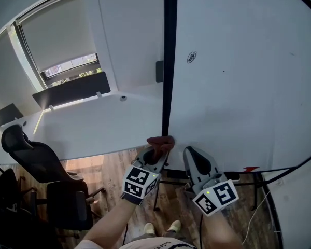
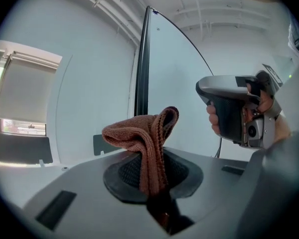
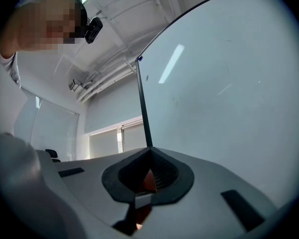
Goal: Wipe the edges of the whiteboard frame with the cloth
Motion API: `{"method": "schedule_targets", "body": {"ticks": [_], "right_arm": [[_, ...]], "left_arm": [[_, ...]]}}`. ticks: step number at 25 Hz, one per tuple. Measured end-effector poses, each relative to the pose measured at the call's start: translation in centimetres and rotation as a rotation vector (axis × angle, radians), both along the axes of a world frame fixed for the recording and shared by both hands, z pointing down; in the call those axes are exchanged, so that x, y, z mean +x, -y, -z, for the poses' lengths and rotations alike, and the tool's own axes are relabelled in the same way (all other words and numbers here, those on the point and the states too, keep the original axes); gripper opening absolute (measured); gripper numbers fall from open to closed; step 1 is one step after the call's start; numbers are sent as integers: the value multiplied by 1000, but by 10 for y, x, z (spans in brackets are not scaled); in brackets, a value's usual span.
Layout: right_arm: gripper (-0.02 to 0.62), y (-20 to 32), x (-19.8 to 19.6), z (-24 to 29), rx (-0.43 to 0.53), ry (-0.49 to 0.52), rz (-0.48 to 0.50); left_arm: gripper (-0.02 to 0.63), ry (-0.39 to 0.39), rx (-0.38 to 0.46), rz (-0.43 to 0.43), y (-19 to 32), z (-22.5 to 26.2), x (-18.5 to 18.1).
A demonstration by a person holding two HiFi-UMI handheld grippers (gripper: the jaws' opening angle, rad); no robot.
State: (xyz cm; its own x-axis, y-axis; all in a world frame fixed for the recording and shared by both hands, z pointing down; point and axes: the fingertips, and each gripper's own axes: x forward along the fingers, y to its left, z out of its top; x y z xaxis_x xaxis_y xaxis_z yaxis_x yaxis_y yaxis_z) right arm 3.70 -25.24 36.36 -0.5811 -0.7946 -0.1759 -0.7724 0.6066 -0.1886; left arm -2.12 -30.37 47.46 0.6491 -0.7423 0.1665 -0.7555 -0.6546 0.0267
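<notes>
Gripped a brown knitted cloth [image 2: 139, 133] in the left hand-held gripper [image 2: 152, 180], with the jaws shut tight on its lower fold so that a loose bunch stood proud of the tips as a wiping pad. Brought that bunch, at centre frame in the head view, to the foot of the black whiteboard frame [image 1: 169, 61], the thin strip running from centre up to the top edge. Looked touching or just beside the strip; could not tell which from the head view. Appeared angled that way so that cloth, not plastic, met the edge.

Held the right hand-held gripper [image 1: 193, 155] just right of the left one, low in the frame before the whiteboard [image 1: 233, 77], with its jaws closed together and nothing between them. Seemed parked there as a spare, clear of the strip and out of the cloth's path. Showed, in the right gripper view, the same strip rising straight above the closed tips.

Left an office chair [image 1: 33, 157] at lower left and wood floor [image 1: 114, 165] along the bottom, both well apart from the work.

Judged the wipe to be at the low end of the strip, with the long run above not yet covered. Called next for a steady slide along the edge with the cloth set square on it. Risked the bunch folding over or slipping off so narrow a strip.
</notes>
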Motion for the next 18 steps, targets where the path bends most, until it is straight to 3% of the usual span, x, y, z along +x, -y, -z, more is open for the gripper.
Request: {"method": "schedule_targets", "body": {"ticks": [11,18], "right_arm": [[3,-1,6,41,51,-46,-28],[3,-3,13,55,69,-70,-39]], "left_arm": [[64,-32,96,-12,1,80,7],[66,-38,120,-12,1,104,11]]}}
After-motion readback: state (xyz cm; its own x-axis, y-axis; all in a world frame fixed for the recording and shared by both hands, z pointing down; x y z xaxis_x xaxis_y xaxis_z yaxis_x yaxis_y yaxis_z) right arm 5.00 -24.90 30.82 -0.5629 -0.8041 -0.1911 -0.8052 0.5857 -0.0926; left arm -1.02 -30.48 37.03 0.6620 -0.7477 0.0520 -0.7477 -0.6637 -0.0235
